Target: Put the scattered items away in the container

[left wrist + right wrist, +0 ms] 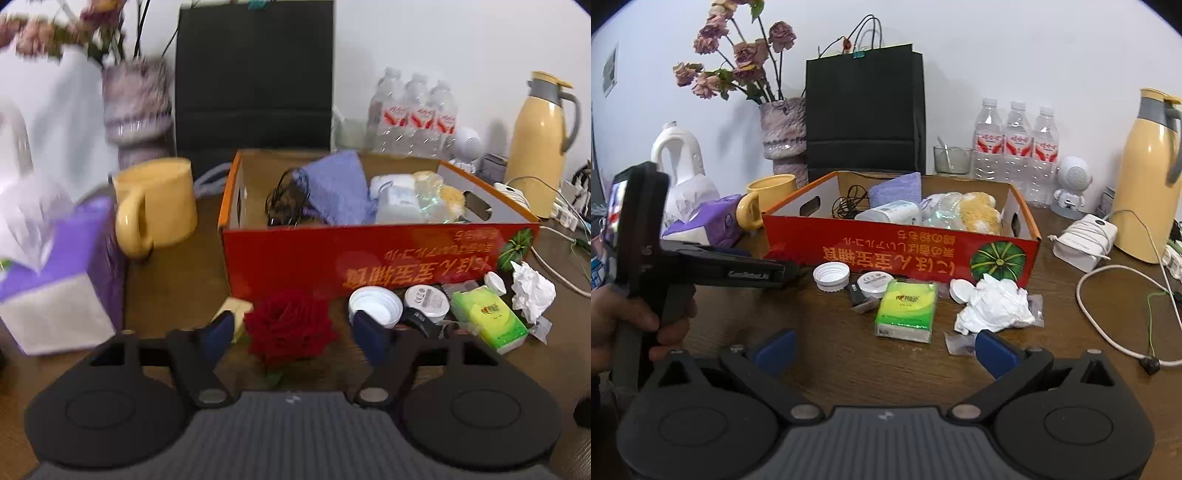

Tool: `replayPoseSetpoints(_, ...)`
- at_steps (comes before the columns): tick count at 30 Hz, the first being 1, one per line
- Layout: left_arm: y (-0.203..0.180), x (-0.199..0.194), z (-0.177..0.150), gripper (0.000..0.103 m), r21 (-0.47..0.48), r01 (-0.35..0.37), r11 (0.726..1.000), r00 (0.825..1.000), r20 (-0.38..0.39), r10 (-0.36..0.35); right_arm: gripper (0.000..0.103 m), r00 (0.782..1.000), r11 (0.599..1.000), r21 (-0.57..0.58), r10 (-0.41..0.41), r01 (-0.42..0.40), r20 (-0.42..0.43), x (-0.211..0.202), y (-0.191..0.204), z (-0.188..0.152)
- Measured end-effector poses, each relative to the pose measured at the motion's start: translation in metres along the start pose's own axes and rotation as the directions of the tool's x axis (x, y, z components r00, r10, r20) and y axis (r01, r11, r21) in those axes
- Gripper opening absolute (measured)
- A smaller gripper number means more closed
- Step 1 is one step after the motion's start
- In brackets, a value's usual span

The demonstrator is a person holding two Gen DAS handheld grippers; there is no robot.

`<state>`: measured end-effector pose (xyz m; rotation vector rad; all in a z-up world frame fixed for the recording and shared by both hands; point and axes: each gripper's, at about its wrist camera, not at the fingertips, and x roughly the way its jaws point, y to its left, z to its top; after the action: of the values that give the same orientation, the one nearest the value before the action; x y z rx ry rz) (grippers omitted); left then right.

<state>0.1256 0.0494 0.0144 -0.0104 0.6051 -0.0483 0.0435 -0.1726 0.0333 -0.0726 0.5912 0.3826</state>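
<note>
Glossy printed cardboard box (pixel 901 254), matt wooden table (pixel 849 354), crumpled white paper (pixel 993 306).

Three water bottles (pixel 1015 147) standing in a row at one o'clock behind the single red box (pixel 901 254). At the centre, lying before that box: one red rose (pixel 291 326), one green tissue pack (pixel 907 310), one crumpled paper (pixel 995 308), three round white lids (pixel 831 277). At ten o'clock, one yellow mug (pixel 768 201), one vase (pixel 783 129); at three, one yellow jug (pixel 1145 177).
</note>
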Motion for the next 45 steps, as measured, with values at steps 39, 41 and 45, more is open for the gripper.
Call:
replayPoseSetpoints(39, -0.001, -0.059, -0.014, 0.036, -0.036, 0.032, 0.999, 0.996, 0.087, -0.029, 0.011, 0.979, 0.970, -0.163, 0.163, -0.182, -0.121, 0.128, 0.032, 0.037)
replayPoseSetpoints(41, -0.002, -0.062, -0.015, 0.035, -0.032, 0.033, 0.999, 0.995, 0.096, -0.030, 0.009, 0.981, 0.971, -0.168, 0.152, -0.170, -0.117, 0.125, 0.035, 0.035)
replayPoseSetpoints(45, -0.006, -0.074, -0.015, 0.034, -0.022, 0.023, 0.999, 0.993, 0.120, -0.020, 0.009, 0.989, 0.968, -0.212, 0.119, -0.136, -0.090, 0.109, 0.043, 0.033)
